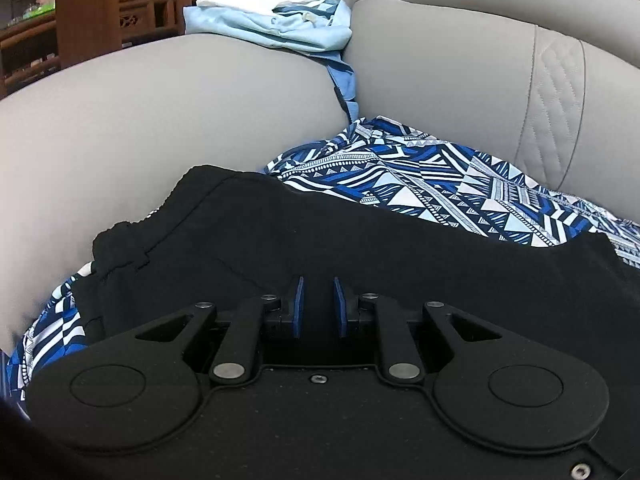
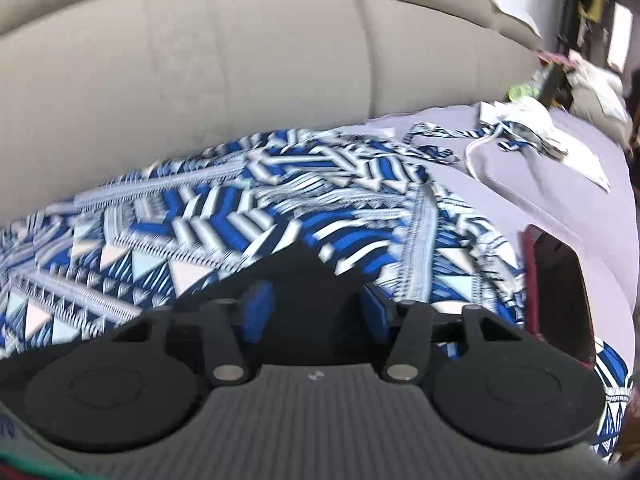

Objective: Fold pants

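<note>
Black pants (image 1: pixel 360 248) lie on patterned blue cloth (image 1: pixel 420 176) on the sofa; left gripper (image 1: pixel 319 307) narrowly parted, right gripper (image 2: pixel 316 312) wide, black fabric between each, grip unclear; pinch hems squarely, lift evenly.

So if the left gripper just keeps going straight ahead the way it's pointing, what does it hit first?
Most likely the black fabric pants: they lie directly ahead of the left gripper, whose jaws stand slightly apart. Beyond them comes the blue-and-white geometric patterned cloth, then the beige sofa backrest. Depth is hard to judge.
</note>
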A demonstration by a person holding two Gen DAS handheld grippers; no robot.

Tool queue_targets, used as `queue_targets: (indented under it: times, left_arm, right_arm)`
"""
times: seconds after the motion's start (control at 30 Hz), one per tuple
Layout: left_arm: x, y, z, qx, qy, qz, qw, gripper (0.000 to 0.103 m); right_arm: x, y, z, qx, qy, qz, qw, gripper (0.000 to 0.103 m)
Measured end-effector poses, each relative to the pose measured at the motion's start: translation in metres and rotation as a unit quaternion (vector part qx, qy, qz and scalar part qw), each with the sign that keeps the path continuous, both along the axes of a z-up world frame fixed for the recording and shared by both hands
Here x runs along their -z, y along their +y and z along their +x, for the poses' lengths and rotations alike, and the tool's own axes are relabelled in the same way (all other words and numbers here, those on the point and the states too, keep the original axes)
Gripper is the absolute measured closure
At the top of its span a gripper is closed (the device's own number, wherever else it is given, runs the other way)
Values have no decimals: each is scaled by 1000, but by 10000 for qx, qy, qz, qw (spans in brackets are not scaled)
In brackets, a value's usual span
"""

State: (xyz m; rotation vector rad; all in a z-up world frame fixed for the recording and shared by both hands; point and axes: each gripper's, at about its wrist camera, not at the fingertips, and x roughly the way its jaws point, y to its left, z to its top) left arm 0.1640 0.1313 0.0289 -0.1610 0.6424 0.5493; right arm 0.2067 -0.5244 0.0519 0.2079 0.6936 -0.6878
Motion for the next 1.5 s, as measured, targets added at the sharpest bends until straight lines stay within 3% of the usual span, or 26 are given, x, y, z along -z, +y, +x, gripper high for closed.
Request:
queue_targets:
  times: [0.07,0.13,0.23,0.3,0.5,0.93,1.2,1.3,1.33,1.4,1.5]
  left_arm:
    - [2,-3,1,-21,9,119,9999,85]
    - [2,-6,2,-46,23,196,9998,85]
    - [2,-8,3,-78,38,238,9997,85]
    - [3,-8,4,-90,43,252,9996,85]
    - [4,-11,4,-82,38,384,9992,85]
    - [6,-10,4,-220,34,447,9988,85]
    - [8,-13,5,-274,71,610,9977,85]
    - [8,-15,5,-301,75,656,9974,85]
    - [9,-16,6,-312,76,666,9973,85]
    - [9,-15,5,-329,55,646,9974,85]
    - [8,-13,3,-329,-19,563,9979,84]
  right_arm:
    - [-5,1,-14,-364,-498,334,9975,41]
    - [-6,11,-19,-800,-682,516,9931,41]
    - [0,33,-10,-1521,-438,541,9859,41]
    - [8,43,0,-1643,-110,375,9856,40]
    - [17,38,17,-1195,291,-19,9924,41]
    - [24,9,14,-588,225,-315,9975,40]
    - [28,-6,14,-632,113,-426,9970,40]
    - [30,-8,22,-558,274,-761,9952,35]
    - [27,-7,27,-465,448,-957,9933,40]
    - [14,-6,32,-209,621,-1142,9913,61]
    - [-15,-1,6,-446,-269,-547,9971,58]
